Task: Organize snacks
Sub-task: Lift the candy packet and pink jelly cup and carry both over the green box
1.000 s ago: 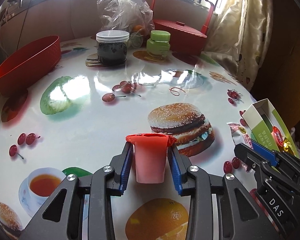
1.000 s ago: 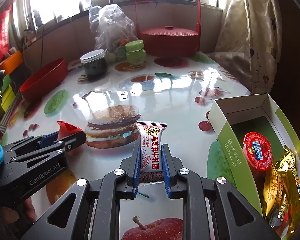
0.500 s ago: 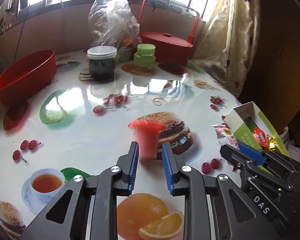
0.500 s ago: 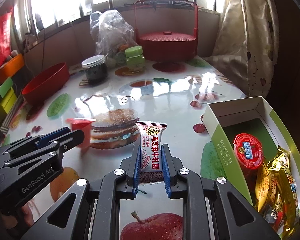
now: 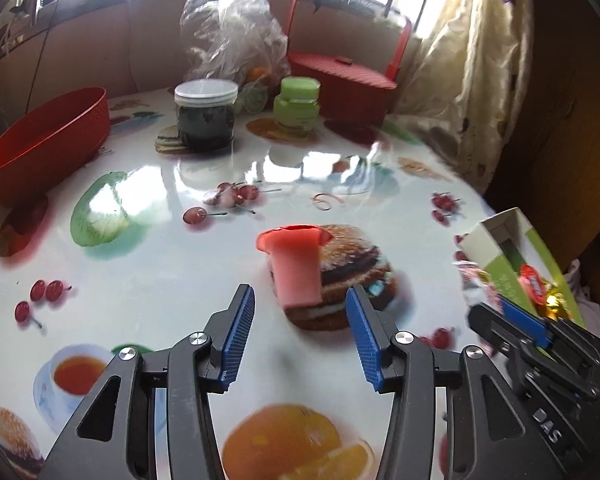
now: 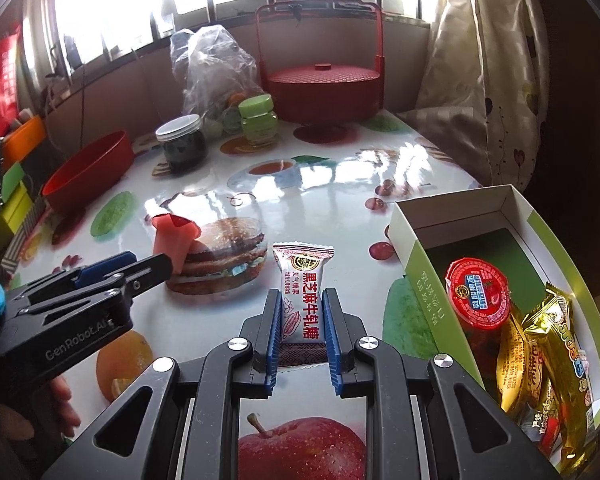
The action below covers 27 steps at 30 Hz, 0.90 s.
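A pink jelly cup with a red lid (image 5: 296,266) stands on the table over the printed burger, just ahead of my left gripper (image 5: 300,312), which is open and empty. It also shows in the right wrist view (image 6: 172,242). My right gripper (image 6: 302,320) is shut on a white sesame nougat candy packet (image 6: 302,284). The green and white snack box (image 6: 432,276) lies to the right, holding a red-lidded jelly cup (image 6: 478,294) and gold wrapped snacks (image 6: 552,356). The box also shows at the right edge of the left wrist view (image 5: 504,264).
At the back stand a red bowl (image 5: 48,140), a dark jar with a white lid (image 5: 205,114), a green jar (image 5: 297,102), a clear plastic bag (image 5: 236,32) and a red lidded basket (image 5: 340,80). A curtain (image 5: 468,72) hangs at the right.
My left gripper opened, let go of the pink jelly cup and drew back; the cup now stands on the table. My right gripper kept hold of the candy packet.
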Each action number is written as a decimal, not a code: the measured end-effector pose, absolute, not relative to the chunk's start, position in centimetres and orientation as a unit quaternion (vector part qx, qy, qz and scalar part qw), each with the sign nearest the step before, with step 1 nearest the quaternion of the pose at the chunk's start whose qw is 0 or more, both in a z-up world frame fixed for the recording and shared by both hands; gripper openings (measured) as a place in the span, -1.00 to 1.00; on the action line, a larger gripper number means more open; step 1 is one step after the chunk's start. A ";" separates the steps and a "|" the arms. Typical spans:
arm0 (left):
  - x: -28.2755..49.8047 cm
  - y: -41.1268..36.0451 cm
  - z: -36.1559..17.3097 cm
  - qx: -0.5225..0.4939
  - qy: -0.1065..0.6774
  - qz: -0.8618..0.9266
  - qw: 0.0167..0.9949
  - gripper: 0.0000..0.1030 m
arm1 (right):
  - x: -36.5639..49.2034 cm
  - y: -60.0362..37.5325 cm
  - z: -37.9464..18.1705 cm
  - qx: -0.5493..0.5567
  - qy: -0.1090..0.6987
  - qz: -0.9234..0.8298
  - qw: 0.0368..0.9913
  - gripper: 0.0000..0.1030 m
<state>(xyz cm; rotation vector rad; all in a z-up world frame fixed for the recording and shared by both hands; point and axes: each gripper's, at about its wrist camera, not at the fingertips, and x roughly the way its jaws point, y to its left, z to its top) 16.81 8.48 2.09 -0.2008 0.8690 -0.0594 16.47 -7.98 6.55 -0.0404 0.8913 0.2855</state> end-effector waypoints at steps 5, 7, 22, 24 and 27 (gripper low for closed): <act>18.3 8.5 1.4 -0.100 0.429 -0.026 0.897 -0.05 | 17.1 -8.3 6.2 -0.014 0.436 0.134 0.890 -0.63; 19.3 8.3 0.9 -0.099 0.442 -0.033 0.891 -0.05 | 17.3 -8.3 6.0 -0.012 0.437 0.134 0.889 -0.63; 21.1 7.4 0.9 -0.066 0.445 -0.020 0.893 -0.20 | 17.9 -8.8 6.1 0.000 0.434 0.132 0.891 -0.63; 21.1 7.4 0.8 -0.063 0.443 -0.020 0.894 -0.21 | 17.8 -8.8 6.1 0.002 0.433 0.132 0.892 -0.63; 21.1 7.6 0.8 -0.069 0.439 -0.020 0.895 -0.23 | 17.7 -9.0 6.2 0.004 0.432 0.130 0.892 -0.63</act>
